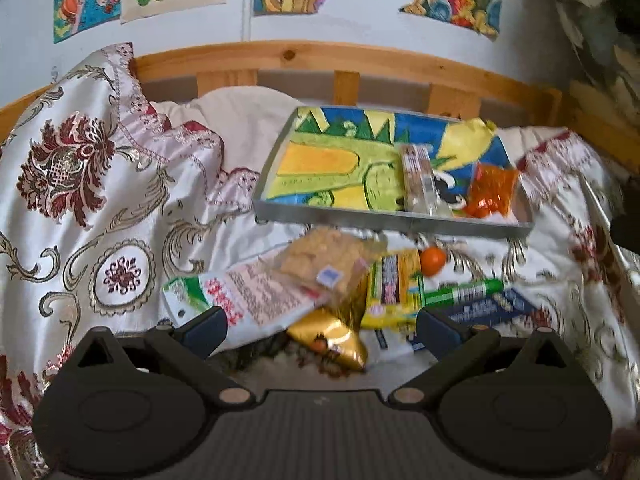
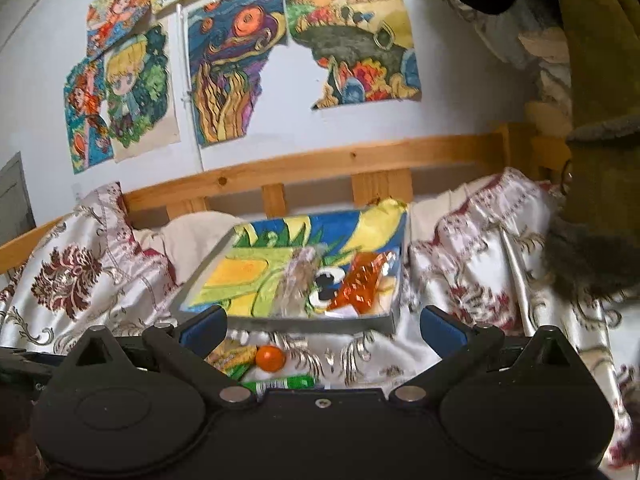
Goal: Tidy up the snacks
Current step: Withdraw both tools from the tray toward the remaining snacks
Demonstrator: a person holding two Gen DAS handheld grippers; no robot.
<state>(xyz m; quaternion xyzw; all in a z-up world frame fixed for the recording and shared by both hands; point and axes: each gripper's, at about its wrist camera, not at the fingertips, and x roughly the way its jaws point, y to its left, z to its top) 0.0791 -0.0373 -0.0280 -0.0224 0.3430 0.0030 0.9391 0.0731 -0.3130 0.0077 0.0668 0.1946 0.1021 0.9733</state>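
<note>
A grey tray [image 1: 384,222] [image 2: 304,322] with a colourful drawing inside lies on the bed. In it are a clear pack of biscuits [image 1: 418,178] [image 2: 298,284] and an orange packet [image 1: 490,192] [image 2: 362,280]. In front of the tray lies a heap of snacks: a white and green bag [image 1: 240,300], a clear bag of crackers [image 1: 324,260], a gold packet [image 1: 332,336], a yellow pack [image 1: 394,288], an orange ball [image 1: 433,261] [image 2: 270,357], a green tube [image 1: 464,291] [image 2: 286,383] and a dark blue box [image 1: 488,308]. My left gripper [image 1: 320,330] is open just above the heap. My right gripper [image 2: 322,330] is open, nearer than the tray.
The bed wears a white satin cover with red and gold flowers [image 1: 80,200]. A wooden rail [image 1: 320,56] runs behind, under a wall of coloured drawings [image 2: 236,72]. A dark furry thing [image 2: 584,260] sits at the right edge.
</note>
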